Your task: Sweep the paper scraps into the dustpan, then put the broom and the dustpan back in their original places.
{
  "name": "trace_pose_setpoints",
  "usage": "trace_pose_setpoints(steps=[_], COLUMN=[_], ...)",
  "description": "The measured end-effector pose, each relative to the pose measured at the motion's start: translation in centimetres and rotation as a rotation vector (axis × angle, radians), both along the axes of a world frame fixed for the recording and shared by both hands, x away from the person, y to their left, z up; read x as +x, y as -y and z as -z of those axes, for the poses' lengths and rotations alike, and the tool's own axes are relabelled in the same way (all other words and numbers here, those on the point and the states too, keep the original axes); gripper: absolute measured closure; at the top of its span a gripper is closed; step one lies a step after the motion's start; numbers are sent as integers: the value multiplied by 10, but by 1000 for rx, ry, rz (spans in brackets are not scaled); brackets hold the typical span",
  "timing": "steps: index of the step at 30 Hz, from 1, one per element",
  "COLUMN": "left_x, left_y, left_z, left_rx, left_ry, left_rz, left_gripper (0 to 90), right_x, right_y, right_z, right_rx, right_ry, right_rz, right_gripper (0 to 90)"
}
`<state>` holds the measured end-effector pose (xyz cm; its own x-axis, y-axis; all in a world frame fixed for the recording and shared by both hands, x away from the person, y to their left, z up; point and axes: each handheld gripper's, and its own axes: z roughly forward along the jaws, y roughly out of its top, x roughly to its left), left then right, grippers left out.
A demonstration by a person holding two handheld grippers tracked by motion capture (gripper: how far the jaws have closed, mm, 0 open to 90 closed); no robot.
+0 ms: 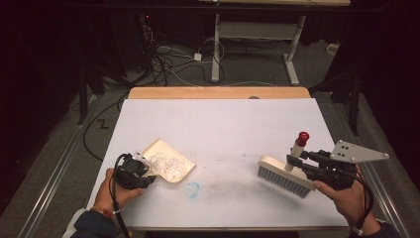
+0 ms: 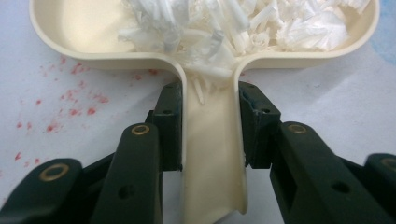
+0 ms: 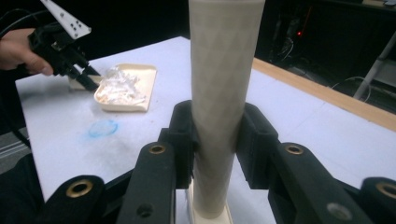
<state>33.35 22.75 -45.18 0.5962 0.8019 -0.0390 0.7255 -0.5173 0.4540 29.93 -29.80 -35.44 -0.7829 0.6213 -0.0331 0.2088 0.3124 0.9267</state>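
**A:** Where do your two grippers stand right now?

**B:** Your left gripper is clamped on the handle of the cream dustpan. In the left gripper view the two black jaws press on either side of that handle, and the pan's tray opens out beyond them.

**A:** And where is the dustpan?

**B:** It lies flat on the white desk, on your left and near the front edge, with its open mouth pointing away from your hand. A heap of white shreds sits inside it, and a few strands spill down into the neck of the handle.

**A:** What about your right side?

**B:** Your right gripper is closed tight around the cream handle of the brush. In the right gripper view the ribbed handle rises straight up between the jaws. From the high view the handle ends in a red knob, and the grey bristles point down at the desk.

**A:** Is the brush near the dustpan?

**B:** No, you hold it well apart from it, over the right part of the desk. Between the two, just off the dustpan's front corner, there is a blue smudge on the desk. Small red specks dot the surface beside the pan's handle.
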Motion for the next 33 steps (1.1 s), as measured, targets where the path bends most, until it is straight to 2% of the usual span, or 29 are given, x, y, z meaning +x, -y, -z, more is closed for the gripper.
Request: trace_pose_setpoints(steps=[9, 15, 20, 26, 33], left_x=[2, 3, 4, 6, 8], left_y=[-11, -14, -12, -8, 1], left_z=[1, 3, 5, 7, 9], left_rx=[-17, -23, -19, -17, -26], left_ry=[8, 9, -1, -5, -2], left_rz=[-45, -70, -82, -96, -99], left_gripper=[632, 632, 632, 632, 617], right_x=[-5, -2, 6, 17, 39], right_y=[9, 10, 7, 3, 4], right_z=[3, 5, 11, 14, 15], right_rx=[-9, -16, -28, -27, -24], right_ry=[-42, -60, -88, -99, -125], right_rz=[-30, -42, -42, -37, -15], right_gripper=[703, 703, 702, 702, 696])
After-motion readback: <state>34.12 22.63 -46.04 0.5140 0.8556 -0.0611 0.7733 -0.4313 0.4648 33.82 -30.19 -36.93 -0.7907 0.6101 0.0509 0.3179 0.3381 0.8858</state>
